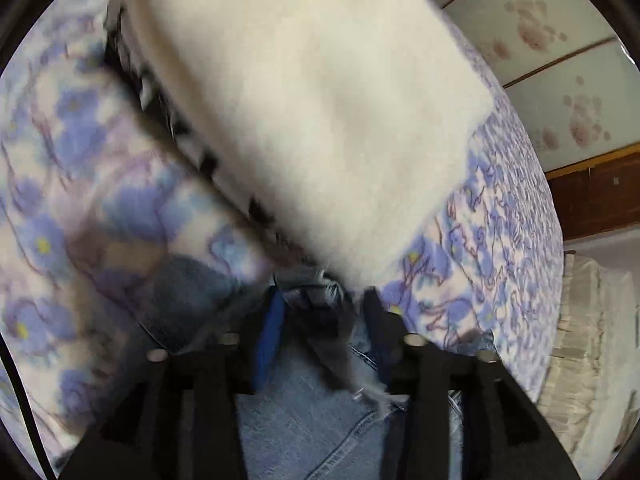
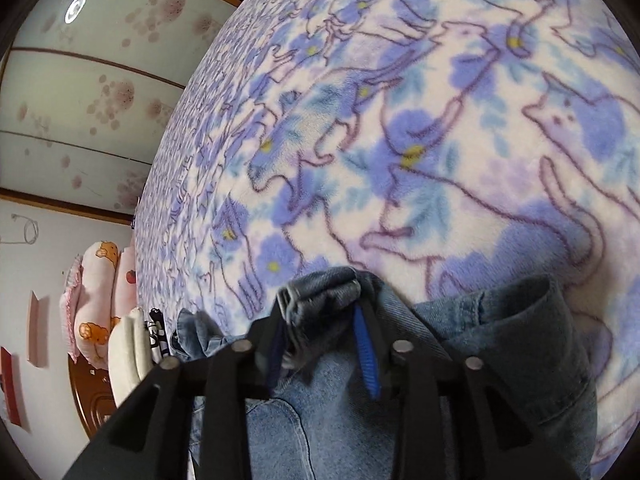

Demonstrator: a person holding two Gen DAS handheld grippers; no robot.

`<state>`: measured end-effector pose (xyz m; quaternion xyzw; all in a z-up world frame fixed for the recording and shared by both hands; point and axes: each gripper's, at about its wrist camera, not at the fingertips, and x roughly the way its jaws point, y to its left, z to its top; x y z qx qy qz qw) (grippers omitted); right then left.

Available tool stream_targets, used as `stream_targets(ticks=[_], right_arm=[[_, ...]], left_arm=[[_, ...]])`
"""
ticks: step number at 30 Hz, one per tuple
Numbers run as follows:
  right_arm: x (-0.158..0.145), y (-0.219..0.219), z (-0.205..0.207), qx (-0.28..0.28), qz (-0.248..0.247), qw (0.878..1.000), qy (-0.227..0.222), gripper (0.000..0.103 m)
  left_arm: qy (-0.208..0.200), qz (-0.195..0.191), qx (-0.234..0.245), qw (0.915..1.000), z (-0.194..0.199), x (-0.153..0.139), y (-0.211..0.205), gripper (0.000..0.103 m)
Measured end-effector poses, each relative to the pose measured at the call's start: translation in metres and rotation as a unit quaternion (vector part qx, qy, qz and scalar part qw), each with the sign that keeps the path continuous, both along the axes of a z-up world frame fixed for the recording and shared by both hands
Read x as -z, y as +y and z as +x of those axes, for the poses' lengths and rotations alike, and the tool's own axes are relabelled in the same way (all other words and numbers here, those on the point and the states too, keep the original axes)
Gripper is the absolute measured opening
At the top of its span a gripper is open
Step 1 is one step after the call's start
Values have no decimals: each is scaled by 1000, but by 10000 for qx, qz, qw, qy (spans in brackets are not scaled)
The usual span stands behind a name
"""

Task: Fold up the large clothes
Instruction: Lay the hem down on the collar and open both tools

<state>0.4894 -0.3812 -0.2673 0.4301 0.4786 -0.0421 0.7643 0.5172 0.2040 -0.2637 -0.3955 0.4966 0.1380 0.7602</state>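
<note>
A blue denim garment (image 1: 312,420) lies on a bed covered by a purple-and-white floral fleece blanket (image 1: 492,216). My left gripper (image 1: 320,304) is shut on a bunched denim edge; the view is blurred. In the right wrist view, the same denim garment (image 2: 500,340) hangs below and to the right of my right gripper (image 2: 320,300), which is shut on a folded denim edge just above the blanket (image 2: 400,140).
A thick cream-white folded fabric (image 1: 312,100) with a black-and-white patterned edge (image 1: 160,92) lies on the bed ahead of the left gripper. Pink printed pillows (image 2: 96,300) and a wooden headboard (image 2: 88,396) sit at the far left. Flowered wall panels (image 2: 100,92) stand behind the bed.
</note>
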Motion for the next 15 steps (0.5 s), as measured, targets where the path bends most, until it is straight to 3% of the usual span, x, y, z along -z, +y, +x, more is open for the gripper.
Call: stream_targets(ticks=[2, 4, 8, 15], right_arm=[[-12, 1, 0, -12, -232, 9997, -63, 44], [-23, 1, -2, -50, -360, 9992, -163, 52], [-44, 0, -11, -189, -538, 9980, -260, 61], [-74, 6, -43, -1067, -1278, 9859, -165, 65]], left_arm=[[-194, 89, 59, 9998, 0, -16, 2, 63], [-324, 163, 227, 9991, -1, -32, 1, 65], [-294, 342, 630, 9970, -9, -49, -7, 81], [148, 459, 1329, 9900, -41, -53, -11, 82]])
